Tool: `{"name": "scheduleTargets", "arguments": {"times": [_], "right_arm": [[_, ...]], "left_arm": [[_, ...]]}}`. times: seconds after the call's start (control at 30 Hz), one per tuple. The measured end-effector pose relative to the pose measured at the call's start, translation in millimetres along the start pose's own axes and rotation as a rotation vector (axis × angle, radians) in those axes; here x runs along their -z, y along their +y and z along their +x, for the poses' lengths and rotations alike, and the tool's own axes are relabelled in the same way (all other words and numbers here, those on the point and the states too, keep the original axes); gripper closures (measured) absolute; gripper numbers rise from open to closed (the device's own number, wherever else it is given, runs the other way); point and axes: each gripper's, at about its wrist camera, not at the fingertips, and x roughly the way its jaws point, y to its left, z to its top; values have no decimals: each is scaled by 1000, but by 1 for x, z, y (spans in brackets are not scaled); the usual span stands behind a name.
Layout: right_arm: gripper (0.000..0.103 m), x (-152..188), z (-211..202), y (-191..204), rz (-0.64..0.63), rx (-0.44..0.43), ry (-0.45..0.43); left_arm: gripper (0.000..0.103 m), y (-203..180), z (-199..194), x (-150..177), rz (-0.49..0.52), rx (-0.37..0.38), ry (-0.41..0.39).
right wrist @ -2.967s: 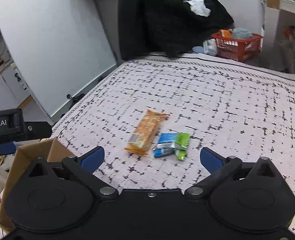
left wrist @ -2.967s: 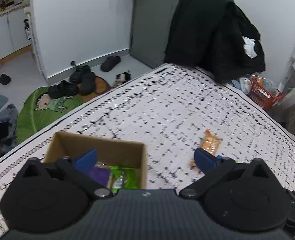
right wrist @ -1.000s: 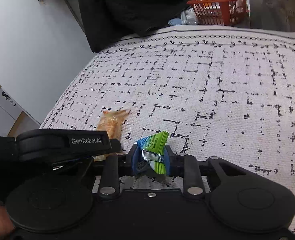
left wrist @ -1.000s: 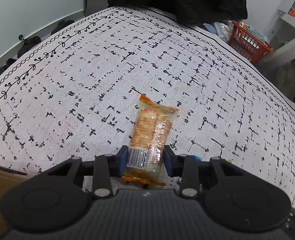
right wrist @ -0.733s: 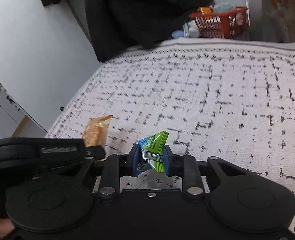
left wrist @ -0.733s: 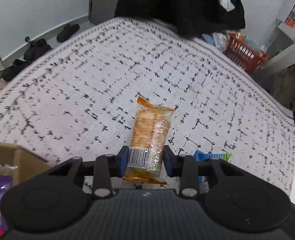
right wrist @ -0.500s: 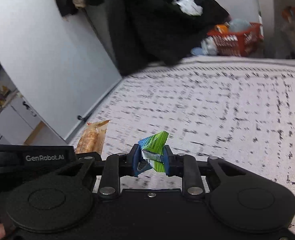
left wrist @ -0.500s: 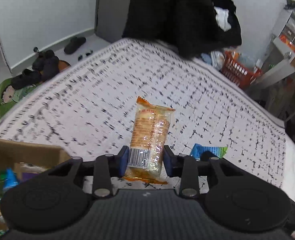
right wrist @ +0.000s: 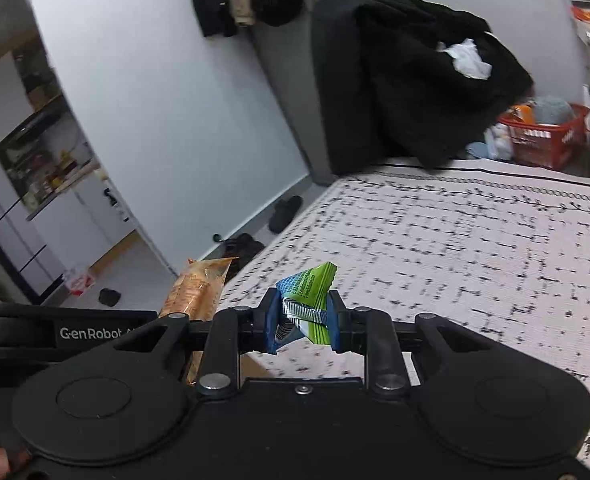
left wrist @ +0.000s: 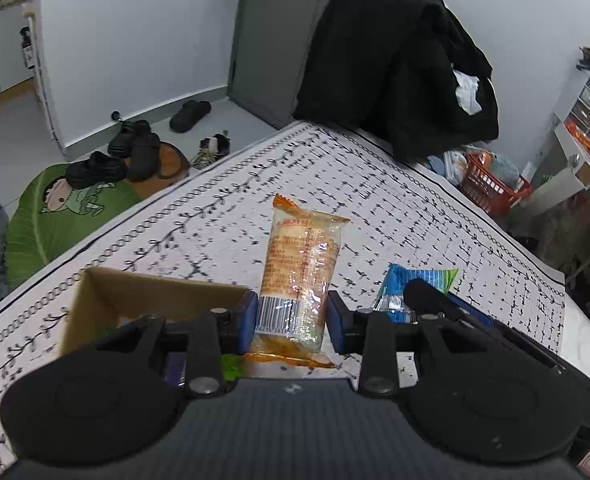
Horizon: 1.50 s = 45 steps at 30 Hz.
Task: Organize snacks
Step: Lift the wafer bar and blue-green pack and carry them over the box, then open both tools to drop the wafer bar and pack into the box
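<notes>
My left gripper (left wrist: pixel 291 322) is shut on an orange clear-wrapped snack pack (left wrist: pixel 301 264), held upright above the patterned tablecloth (left wrist: pixel 375 184). Just left of and below it stands an open cardboard box (left wrist: pixel 135 292) with snack wrappers inside, partly hidden by the gripper body. My right gripper (right wrist: pixel 302 326) is shut on a small blue and green packet (right wrist: pixel 305 302), lifted off the cloth. That packet (left wrist: pixel 415 284) and the right gripper show in the left wrist view to the right of the orange pack. The orange pack (right wrist: pixel 199 288) appears at the left of the right wrist view.
A dark coat (left wrist: pixel 395 60) hangs over a chair at the table's far end. A red basket (left wrist: pixel 491 192) stands on the floor beyond the right edge. Shoes (left wrist: pixel 131 152) and a green mat (left wrist: pixel 63 216) lie on the floor to the left.
Both grippers have risen off the cloth with their snacks and moved toward the cardboard box, which has come into the left wrist view. The grips have not changed.
</notes>
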Motion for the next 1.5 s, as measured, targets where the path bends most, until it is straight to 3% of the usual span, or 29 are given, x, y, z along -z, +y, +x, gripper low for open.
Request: {"name": "scheduleTargets", "arguments": {"times": [0.63, 1.07, 1.43, 1.5], "right_arm": [[79, 20, -18, 68, -129, -83, 36], [79, 43, -34, 95, -191, -89, 84], [77, 63, -27, 112, -191, -108, 193], [70, 67, -28, 114, -174, -105, 213]], "left_arm": [[68, 80, -59, 22, -90, -72, -10], [68, 105, -66, 63, -165, -39, 65], [56, 127, -79, 69, -209, -40, 81], [54, 128, -82, 69, -206, -40, 80]]}}
